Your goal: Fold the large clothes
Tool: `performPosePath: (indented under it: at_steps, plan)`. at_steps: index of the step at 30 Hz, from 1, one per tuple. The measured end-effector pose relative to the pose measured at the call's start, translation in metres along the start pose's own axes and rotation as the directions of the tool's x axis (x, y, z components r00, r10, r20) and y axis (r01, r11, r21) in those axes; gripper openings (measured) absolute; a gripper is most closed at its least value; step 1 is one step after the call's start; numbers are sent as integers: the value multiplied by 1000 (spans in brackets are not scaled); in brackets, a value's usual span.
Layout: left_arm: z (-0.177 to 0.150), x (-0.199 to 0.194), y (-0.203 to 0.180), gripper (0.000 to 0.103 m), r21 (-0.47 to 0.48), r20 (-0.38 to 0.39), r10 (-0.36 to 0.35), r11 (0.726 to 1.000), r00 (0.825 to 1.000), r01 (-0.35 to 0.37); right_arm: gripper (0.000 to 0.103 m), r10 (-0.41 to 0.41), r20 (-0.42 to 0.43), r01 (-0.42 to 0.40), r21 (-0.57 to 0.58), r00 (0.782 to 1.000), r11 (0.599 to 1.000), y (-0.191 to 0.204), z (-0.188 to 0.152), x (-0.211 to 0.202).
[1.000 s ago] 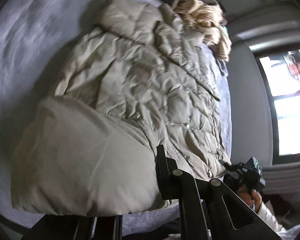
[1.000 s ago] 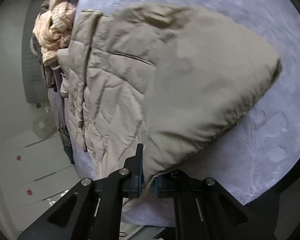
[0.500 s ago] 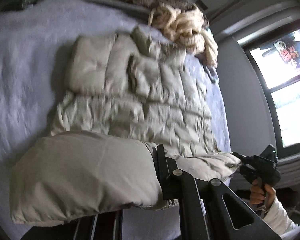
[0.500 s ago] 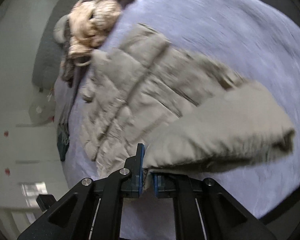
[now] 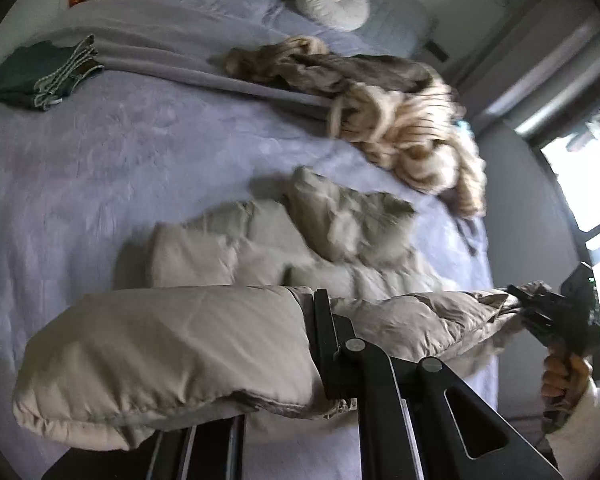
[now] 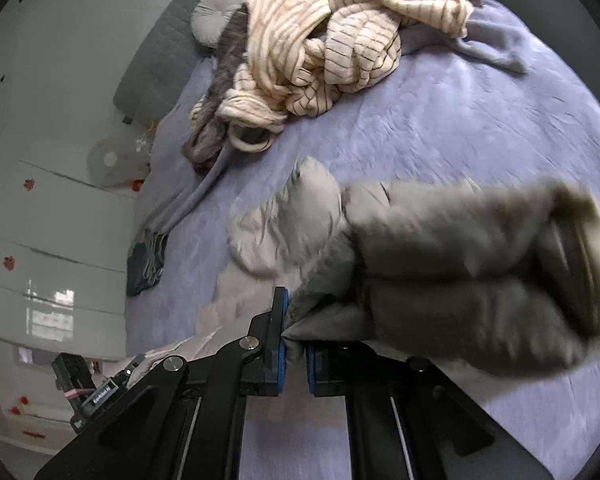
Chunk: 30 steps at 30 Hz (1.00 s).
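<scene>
A beige quilted puffer jacket (image 5: 260,264) lay on the lavender bed (image 5: 100,152), its stitched panels puffy and creased, with a matte, slightly papery shell. Its near end was raised off the bed and held between the two grippers, while the far part rested crumpled on the cover.

In the left wrist view, the left gripper (image 5: 320,344) had one black, flat-sided finger (image 5: 324,320) pressed against a smooth, rounded fold of the jacket; the other finger was hidden beneath the fabric, so the fingers appeared clamped on the jacket's edge. At the right edge of that view the right gripper (image 5: 540,312) pinched the jacket's other corner, gripped by a hand (image 5: 560,376) in a pale sleeve.

In the right wrist view, the blue-padded fingers (image 6: 280,344) were nearly together, with a thin ridge of jacket cloth squeezed between them. The bulk of the jacket (image 6: 460,264) billowed to the right as a thick, soft roll, blurred.

Farther up the bed sat a tangled heap of cream striped knitwear (image 6: 332,48), ribbed and ropy, lying against a grey-brown fuzzy garment (image 5: 340,68). A round tufted cushion (image 5: 332,2) leaned on the quilted grey headboard (image 5: 396,12). A folded dark green cloth (image 5: 32,76) lay flat near the bed's left side.
</scene>
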<state>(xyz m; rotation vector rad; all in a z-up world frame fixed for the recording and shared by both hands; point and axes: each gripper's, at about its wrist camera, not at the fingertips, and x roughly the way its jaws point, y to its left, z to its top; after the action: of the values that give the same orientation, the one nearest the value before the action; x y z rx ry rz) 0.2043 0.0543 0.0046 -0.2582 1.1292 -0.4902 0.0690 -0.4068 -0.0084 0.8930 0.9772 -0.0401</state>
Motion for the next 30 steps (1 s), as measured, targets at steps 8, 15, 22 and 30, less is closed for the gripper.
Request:
performPosePath:
  at_steps: [8,15,22,30]
  plan:
    - [32,128,22,14,13,-86,151,989,985,-150,8,-52,-22,54,106,998,993,-42,36,93]
    - [31,172,38,14,-39,-67,158,986,985,-161,8,-36,-23,39,126,999,991,-70,44,138]
    - [29,153,12,26,82,-1,233,969,973,-232,18,-41,-9,41,95,999,995,-64,47,133]
    - [32,109,-1,94,155,115,269,946,956,-285,66,-36,36,35,27,999,999,-47,51,98]
